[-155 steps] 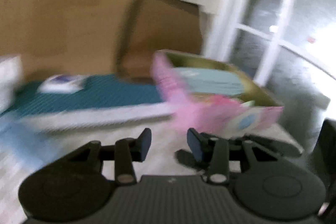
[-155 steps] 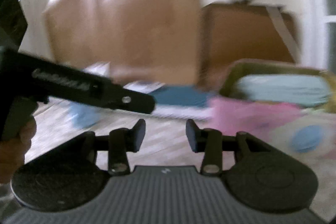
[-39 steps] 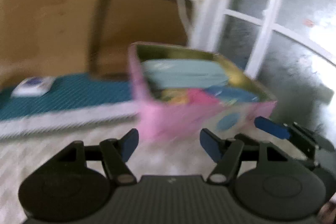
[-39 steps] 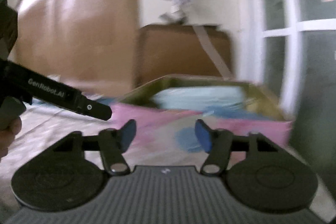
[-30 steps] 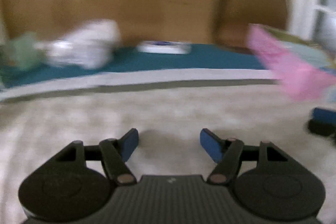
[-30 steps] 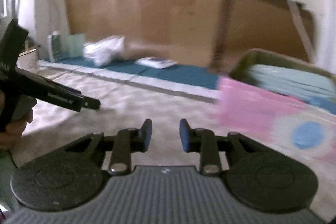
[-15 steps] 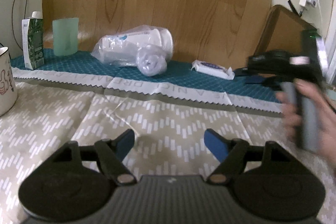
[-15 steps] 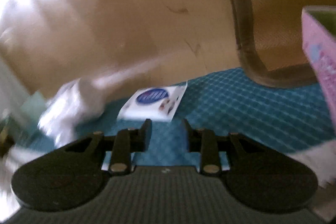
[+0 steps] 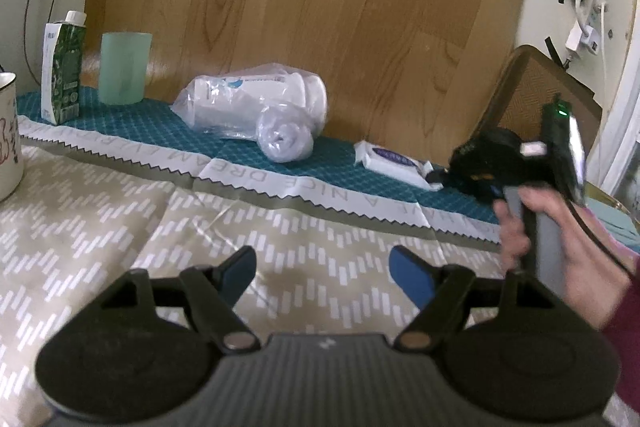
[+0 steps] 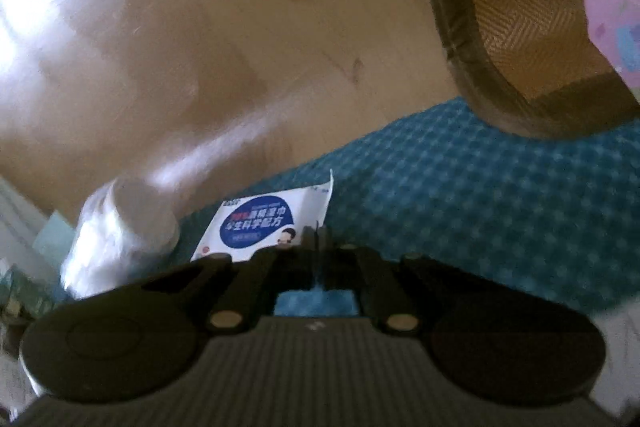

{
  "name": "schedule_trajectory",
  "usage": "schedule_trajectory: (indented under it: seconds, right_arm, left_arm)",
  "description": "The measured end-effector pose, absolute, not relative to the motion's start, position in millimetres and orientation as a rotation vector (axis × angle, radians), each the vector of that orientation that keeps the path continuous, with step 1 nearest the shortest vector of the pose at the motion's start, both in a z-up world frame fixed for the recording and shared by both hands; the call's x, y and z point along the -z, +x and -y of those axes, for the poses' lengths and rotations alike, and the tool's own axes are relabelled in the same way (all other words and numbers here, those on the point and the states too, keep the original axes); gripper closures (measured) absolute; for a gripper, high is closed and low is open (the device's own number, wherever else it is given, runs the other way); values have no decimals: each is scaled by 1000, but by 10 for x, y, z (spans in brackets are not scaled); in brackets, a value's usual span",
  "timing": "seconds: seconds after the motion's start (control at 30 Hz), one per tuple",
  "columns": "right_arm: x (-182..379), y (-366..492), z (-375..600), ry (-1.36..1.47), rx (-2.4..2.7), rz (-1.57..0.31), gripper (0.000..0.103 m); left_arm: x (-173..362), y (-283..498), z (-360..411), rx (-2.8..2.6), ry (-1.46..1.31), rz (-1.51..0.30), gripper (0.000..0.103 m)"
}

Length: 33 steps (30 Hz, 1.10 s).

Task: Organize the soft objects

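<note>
Teal cloth [image 10: 460,187] covered the far counter; my right claw [image 10: 318,263] pinched the wipes packet [image 10: 260,223] by its edge, my left claw [image 9: 322,273] gaped wide above the near pattern.

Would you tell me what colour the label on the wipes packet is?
Dark blue on a white wipes packet, with white and red text; clearest in the right wrist view.

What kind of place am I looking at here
Probably a table in a home, not a workshop. A patterned tablecloth covers it, a drink carton and mug stand at the left, and a wipes pack lies by a wood-grain panel.
</note>
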State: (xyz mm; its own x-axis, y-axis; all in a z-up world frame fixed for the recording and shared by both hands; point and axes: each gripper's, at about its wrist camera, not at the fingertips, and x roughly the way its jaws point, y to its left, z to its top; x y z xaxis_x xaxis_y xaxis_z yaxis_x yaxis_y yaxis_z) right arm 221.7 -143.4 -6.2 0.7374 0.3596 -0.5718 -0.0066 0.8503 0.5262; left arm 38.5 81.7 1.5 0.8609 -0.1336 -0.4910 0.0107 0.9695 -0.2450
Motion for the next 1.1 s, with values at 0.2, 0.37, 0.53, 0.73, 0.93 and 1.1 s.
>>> schedule_trajectory:
  seconds: [0.2, 0.37, 0.53, 0.73, 0.93, 1.1]
  right_arm:
    - [-37, 1138, 1603, 482, -338, -734, 99]
    - [-109, 3, 2053, 416, -352, -708, 99]
    - [-126, -962, 2578, 373, -208, -633, 92]
    - [-155, -1443, 2601, 162, -233, -529, 30]
    - [-90, -1347, 2381, -36, -309, -532, 16]
    - [-21, -1095, 2321, -62, -358, -579, 14]
  left_arm:
    - [-6, 395, -833, 99, -248, -538, 26]
    - [-2, 385, -770, 155, -216, -572, 26]
    - [14, 184, -442, 282, -193, -634, 24]
    - [-141, -94, 294, 593, -164, -701, 24]
    - [-128, -78, 622, 671, -232, -864, 30]
    - [-16, -39, 828, 676, -203, -896, 41]
